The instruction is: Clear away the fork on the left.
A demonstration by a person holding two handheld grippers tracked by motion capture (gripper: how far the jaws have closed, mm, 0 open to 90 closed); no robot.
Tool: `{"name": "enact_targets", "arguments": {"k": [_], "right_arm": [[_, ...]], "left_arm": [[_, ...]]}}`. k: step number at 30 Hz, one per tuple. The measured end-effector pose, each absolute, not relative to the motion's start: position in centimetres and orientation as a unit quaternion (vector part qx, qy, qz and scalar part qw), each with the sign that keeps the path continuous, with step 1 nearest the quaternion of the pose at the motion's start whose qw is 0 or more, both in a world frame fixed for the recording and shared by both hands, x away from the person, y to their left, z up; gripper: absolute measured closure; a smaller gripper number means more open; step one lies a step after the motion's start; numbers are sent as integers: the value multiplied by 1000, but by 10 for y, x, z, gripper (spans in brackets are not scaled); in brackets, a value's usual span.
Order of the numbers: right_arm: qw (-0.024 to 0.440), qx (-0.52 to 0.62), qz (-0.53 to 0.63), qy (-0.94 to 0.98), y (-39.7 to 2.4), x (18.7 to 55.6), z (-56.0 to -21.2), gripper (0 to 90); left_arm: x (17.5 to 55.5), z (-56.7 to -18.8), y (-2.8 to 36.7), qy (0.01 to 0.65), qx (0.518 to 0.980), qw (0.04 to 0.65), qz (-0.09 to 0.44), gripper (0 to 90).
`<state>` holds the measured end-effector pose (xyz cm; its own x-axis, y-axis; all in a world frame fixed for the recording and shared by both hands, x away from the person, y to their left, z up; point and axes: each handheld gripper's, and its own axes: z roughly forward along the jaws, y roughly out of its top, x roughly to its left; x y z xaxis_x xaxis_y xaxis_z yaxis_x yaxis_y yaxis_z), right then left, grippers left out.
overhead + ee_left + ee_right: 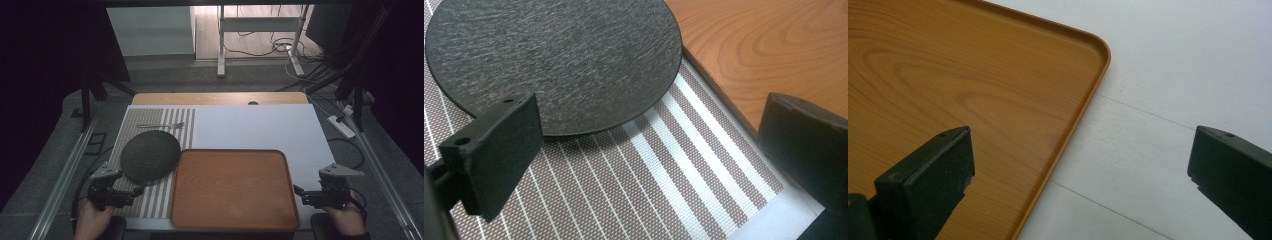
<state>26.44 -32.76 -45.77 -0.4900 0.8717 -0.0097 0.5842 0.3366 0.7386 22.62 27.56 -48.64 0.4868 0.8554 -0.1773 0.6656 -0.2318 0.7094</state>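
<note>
While left gripper [134, 191] hovers, fingers wide and empty, round dark slate plate [150, 155] lies just ahead, left of wooden tray [234, 188]; right gripper [299, 192] wide too, farther.

At the left of the high view lies a round plate [150, 155] that looks like dark stone or slate, matt, with a fine rough grain. Under it a woven placemat [172, 195] shows a coarse mesh with brown and white stripes. The tray [233, 187] at the lower centre has an orange-brown wood grain, smooth with a soft sheen. The fork [161, 125] above looks metallic. The table [260, 127] surface is white, smooth and matt.
</note>
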Motion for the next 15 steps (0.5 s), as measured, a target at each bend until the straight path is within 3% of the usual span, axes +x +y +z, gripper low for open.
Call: {"name": "enact_targets", "arguments": {"k": [15], "right_arm": [[211, 458, 337, 795, -326, 265, -458, 0]], "left_arm": [[245, -490, 270, 479, 782, 386, 101, 0]]}}
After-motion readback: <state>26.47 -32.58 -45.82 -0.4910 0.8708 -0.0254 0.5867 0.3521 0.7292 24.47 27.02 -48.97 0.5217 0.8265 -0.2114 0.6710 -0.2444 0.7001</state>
